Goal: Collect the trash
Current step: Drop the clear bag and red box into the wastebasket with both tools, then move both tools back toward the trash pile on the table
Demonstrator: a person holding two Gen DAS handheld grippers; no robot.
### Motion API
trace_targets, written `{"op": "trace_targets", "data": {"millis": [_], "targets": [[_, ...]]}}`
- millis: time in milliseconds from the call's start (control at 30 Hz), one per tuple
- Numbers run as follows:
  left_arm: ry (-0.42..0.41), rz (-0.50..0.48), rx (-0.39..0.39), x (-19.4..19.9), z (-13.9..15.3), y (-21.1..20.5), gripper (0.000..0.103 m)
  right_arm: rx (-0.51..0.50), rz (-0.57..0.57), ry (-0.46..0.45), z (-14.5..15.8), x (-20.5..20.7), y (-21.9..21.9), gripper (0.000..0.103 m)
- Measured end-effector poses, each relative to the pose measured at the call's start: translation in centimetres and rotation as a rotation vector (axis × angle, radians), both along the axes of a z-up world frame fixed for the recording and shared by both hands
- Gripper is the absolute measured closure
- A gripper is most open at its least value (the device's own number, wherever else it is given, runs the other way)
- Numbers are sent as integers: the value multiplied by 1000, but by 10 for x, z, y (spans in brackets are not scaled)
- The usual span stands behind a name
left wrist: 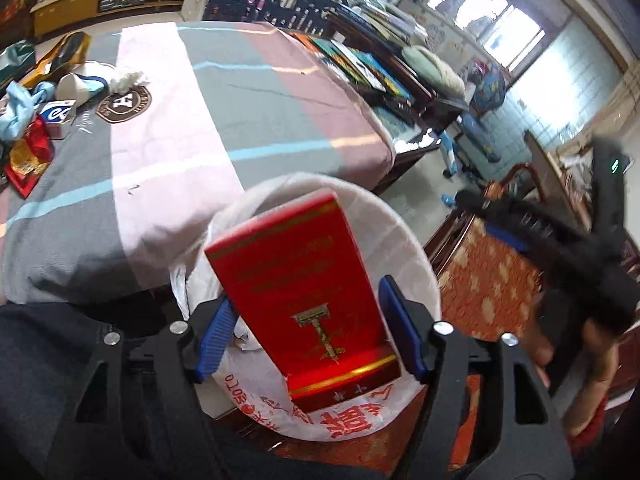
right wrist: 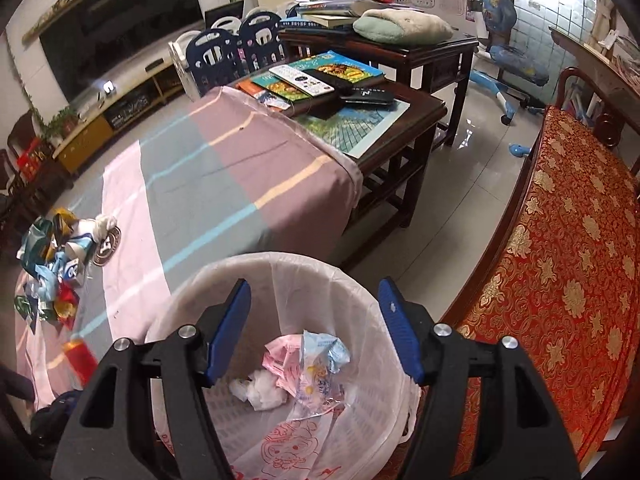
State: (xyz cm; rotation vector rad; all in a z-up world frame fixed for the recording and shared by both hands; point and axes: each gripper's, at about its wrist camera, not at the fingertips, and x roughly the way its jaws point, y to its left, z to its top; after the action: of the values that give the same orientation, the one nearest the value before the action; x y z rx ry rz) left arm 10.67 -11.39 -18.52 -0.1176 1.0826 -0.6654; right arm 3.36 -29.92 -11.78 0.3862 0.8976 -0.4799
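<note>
Over the lined bin (right wrist: 360, 312) our left gripper (left wrist: 308, 328) has a red box (left wrist: 300, 292) between parted jaws, pads not pressing; right gripper (right wrist: 316, 328) jaws open, empty.

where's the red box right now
In the left wrist view the red box stands tilted between the left gripper's open blue pads, over the white-lined trash bin beside the striped bedspread.
</note>
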Motion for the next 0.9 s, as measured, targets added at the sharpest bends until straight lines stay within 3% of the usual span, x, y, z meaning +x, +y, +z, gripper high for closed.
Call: {"op": "trace_targets", "data": {"millis": [33,167,267,367,500,600,900], "targets": [[-9,-6,12,-2,-3,-3,17,-11,5,-9,2,0,3,37],[-37,14,64,-3,-7,-3,15,-50,37,-26,6,2,16,36],[-63,79,44,0,2,9,12,-48,49,-28,8,5,24,34],[-103,157,47,5,14,27,12,-47,65,-32,12,9,35,34],[-204,326,158,13,36,58,12,-88,103,-36,17,13,53,32],[-243,435,191,18,50,86,11,-112,137,-31,18,17,66,31],[-214,664,226,35,57,168,11,-114,200,13,7,31,91,31]]}}
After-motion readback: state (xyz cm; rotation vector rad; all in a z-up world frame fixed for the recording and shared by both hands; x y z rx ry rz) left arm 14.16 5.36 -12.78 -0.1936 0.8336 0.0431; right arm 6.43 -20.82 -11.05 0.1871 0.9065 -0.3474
